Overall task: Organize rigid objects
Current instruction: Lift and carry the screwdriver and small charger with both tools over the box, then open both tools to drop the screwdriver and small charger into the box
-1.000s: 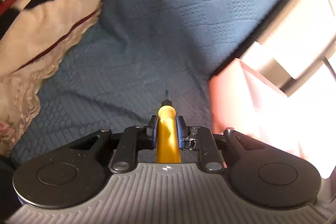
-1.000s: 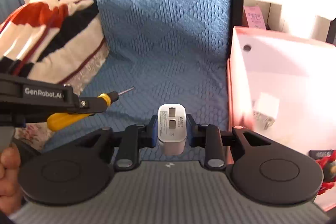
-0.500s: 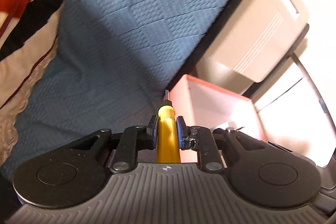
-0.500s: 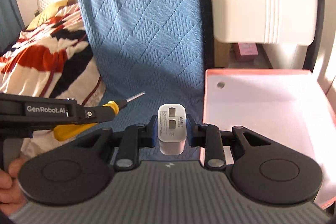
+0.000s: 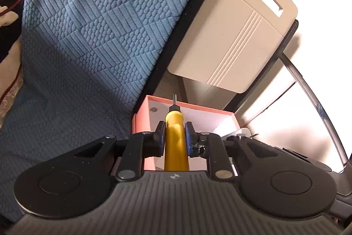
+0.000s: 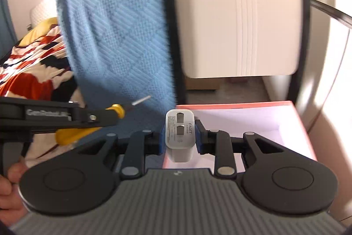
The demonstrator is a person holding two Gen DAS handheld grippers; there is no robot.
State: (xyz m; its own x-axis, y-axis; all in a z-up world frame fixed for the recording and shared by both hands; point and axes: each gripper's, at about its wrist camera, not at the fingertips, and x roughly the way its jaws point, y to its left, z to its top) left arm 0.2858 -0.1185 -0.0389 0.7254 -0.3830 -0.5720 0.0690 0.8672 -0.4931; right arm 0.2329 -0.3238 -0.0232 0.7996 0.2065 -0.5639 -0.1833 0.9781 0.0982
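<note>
My left gripper [image 5: 175, 131] is shut on a yellow-handled screwdriver [image 5: 176, 138], whose metal tip points over the near wall of a pink box [image 5: 140, 118]. My right gripper [image 6: 180, 132] is shut on a white charger plug [image 6: 180, 131] and holds it at the left wall of the same pink box [image 6: 303, 122]. The left gripper with the screwdriver [image 6: 88, 124] shows at the left of the right wrist view, beside and left of the box. The box's white inside is mostly hidden behind both grippers.
A blue quilted cover [image 5: 88, 47] lies over the bed left of the box. A patterned red, black and white blanket [image 6: 28, 67] lies further left. A beige plastic cabinet [image 5: 231, 32] in a dark frame stands behind the box. A white wall is at the right.
Both grippers have swung right and tilted up, away from the bed and towards the pink box. The box now sits straight ahead of each. Both still hold their objects.
</note>
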